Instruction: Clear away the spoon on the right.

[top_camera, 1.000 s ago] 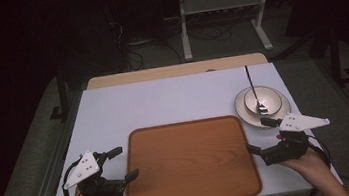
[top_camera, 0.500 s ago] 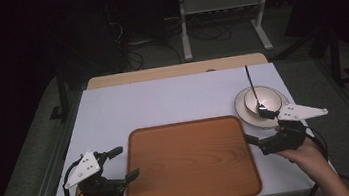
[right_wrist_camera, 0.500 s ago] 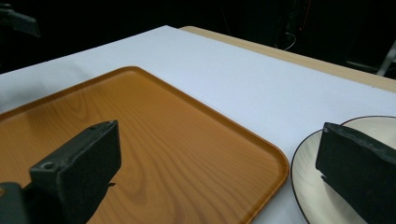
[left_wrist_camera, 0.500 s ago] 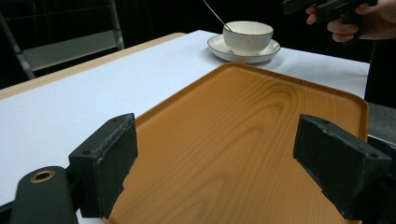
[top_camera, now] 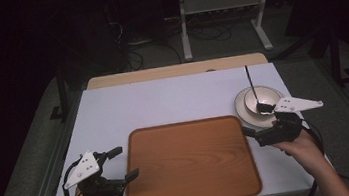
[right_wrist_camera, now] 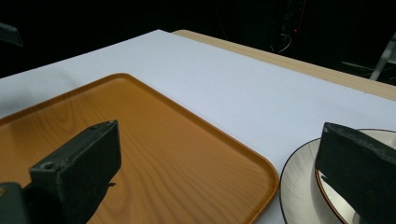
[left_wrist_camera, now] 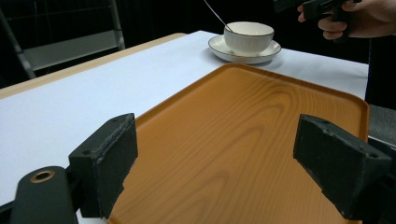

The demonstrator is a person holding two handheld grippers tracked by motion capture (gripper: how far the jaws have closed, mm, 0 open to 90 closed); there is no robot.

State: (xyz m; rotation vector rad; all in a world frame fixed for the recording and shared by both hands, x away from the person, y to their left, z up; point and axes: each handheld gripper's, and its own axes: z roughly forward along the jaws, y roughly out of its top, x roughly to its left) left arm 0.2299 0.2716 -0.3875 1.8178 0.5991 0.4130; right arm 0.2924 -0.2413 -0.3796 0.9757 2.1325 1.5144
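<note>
**Bowl and saucer beside the tray, right gripper closing in**

We take the work in hand to be the bowl (top_camera: pixel 261 100) on its saucer (top_camera: pixel 242 111), since these are what our right gripper (top_camera: pixel 250 135) is nearest to. The bowl sits centred on the saucer at the right of the white table (top_camera: pixel 163 102), just past the far right corner of the wooden tray (top_camera: pixel 190 161). A long thin spoon (top_camera: pixel 250 82) stands in the bowl, its handle leaning up and away toward the far side.

Our right gripper hangs just in front of the saucer, jaws spread wide and holding nothing; in the right gripper view one jaw lies over the tray's corner and the other over the saucer rim (right_wrist_camera: pixel 292 186). Our left gripper (top_camera: pixel 120 164) rests at the tray's left edge, also spread and empty, its jaws straddling that edge in the left gripper view.

What worries us from here is the stack. Bowl, saucer and spoon are three loose pieces. If we pinch the saucer rim alone and tilt it, we judge the bowl could slide off. If we take the bowl by its wall, the spoon may swing or tip out. The tray's raised lip (right_wrist_camera: pixel 261 172) sits close beside the saucer, so a low, dragging approach could catch on it and jolt everything.
</note>
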